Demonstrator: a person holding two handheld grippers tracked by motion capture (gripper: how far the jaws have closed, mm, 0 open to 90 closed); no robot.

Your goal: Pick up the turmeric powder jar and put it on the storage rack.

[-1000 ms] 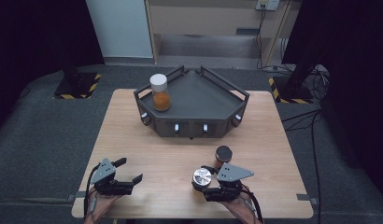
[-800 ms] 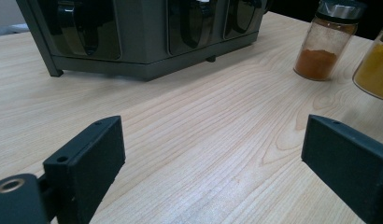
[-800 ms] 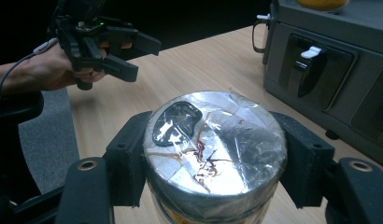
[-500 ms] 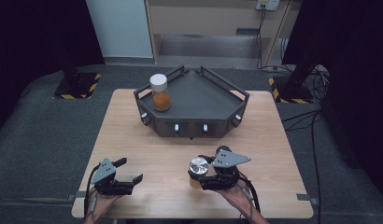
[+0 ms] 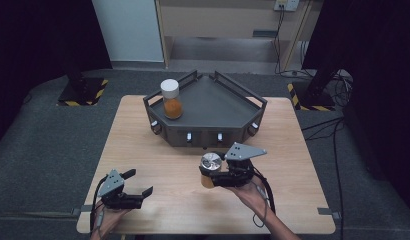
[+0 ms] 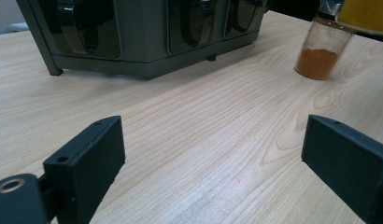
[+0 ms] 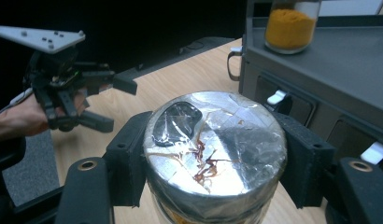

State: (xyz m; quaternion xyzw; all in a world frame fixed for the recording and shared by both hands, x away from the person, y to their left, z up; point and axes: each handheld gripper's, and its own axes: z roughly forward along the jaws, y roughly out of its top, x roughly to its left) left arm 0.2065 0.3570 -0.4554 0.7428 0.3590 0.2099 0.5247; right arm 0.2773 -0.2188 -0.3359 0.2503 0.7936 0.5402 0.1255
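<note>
Pale wood-grain table, smooth with a faint satin sheen. Dark grey tray, matt, metal by the look, with small glossy white tabs on its front. Clear glossy jar sealed with crinkled, shiny silver foil, stained brown. Second clear jar, white matt plastic cap, orange powder within. Matt black, apparently plastic pads on right gripper and left gripper. Rough grey carpet all round.

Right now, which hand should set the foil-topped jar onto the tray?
Right. The right gripper is shut on the foil-topped jar just before the tray; the left gripper is open, farther away.
</note>
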